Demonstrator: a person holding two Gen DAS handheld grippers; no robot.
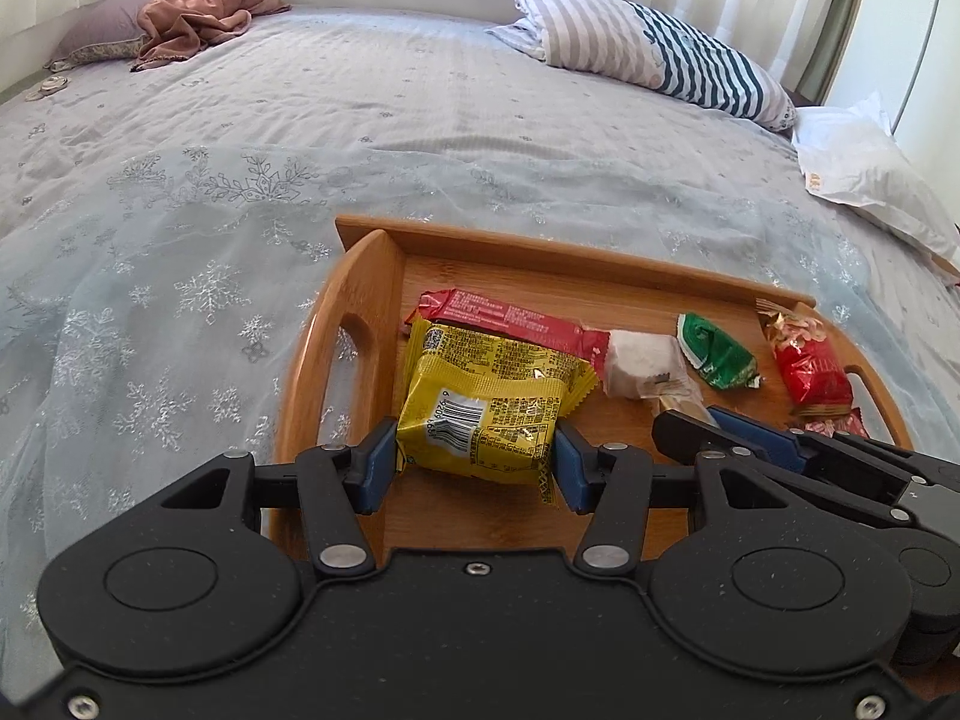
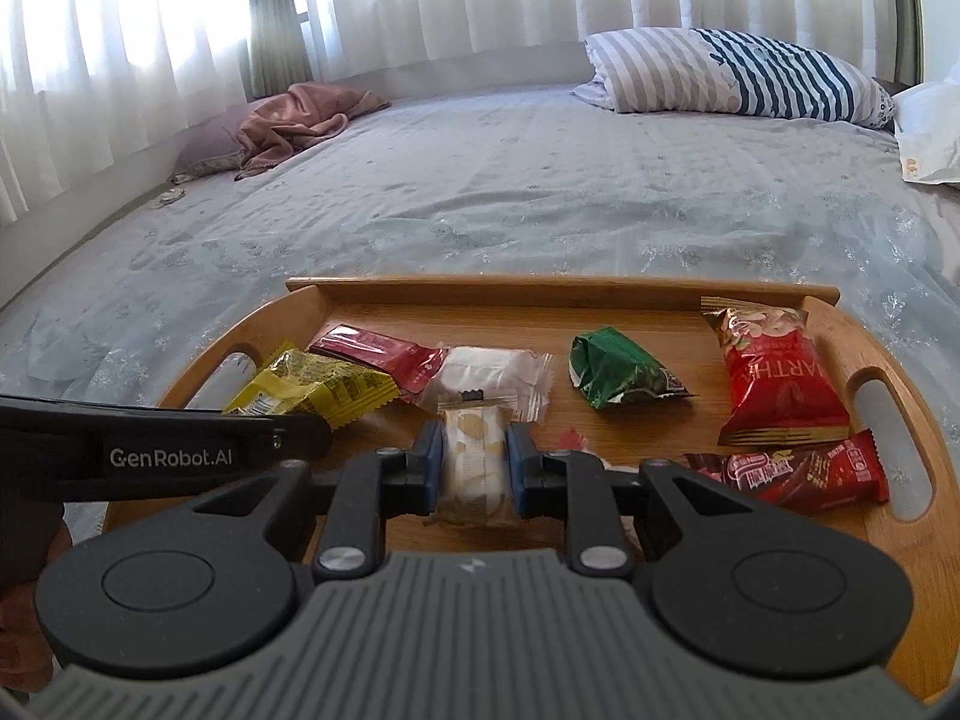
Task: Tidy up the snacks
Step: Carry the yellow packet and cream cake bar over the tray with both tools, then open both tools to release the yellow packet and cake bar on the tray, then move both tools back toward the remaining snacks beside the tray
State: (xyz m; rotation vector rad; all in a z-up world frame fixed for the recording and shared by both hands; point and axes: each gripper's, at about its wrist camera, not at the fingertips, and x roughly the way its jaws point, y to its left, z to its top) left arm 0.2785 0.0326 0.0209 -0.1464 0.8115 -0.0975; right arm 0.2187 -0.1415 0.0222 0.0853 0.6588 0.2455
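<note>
Left wrist view. We see the left gripper [image 1: 474, 459] over the near left part of the wooden tray [image 1: 540, 252], which rests on the bedspread [image 1: 300, 150]. Its blue pads [image 1: 378, 468] press both sides of the yellow snack packet [image 1: 486, 408], so the jaws are clamped on that packet. Behind the packet lies a long red bar [image 1: 510, 318]; to its right we find a white wrapped cake [image 1: 645, 363], a green packet [image 1: 717, 351] and a red nut bag [image 1: 810, 372]. The right gripper [image 1: 720, 420] enters from the right, low over the tray floor.

Right wrist view. We see the right gripper [image 2: 474, 468] with its pads [image 2: 519, 468] closed against a pale cream biscuit pack [image 2: 474, 468], held lengthwise between them above the tray's [image 2: 540, 288] near centre. Just beyond it lies the white wrapped cake [image 2: 489, 378]. The yellow snack packet [image 2: 312, 387] and the long red bar [image 2: 384, 354] sit to the left, the green packet [image 2: 618, 375] right of centre, and the red nut bag [image 2: 774, 378] near the right handle. A dark red wafer pack [image 2: 798, 471] lies in front of the nut bag. The left gripper's black body [image 2: 168, 450] crosses the left side. A striped pillow [image 2: 738, 72] lies at the far end of the bedspread [image 2: 540, 180].
</note>
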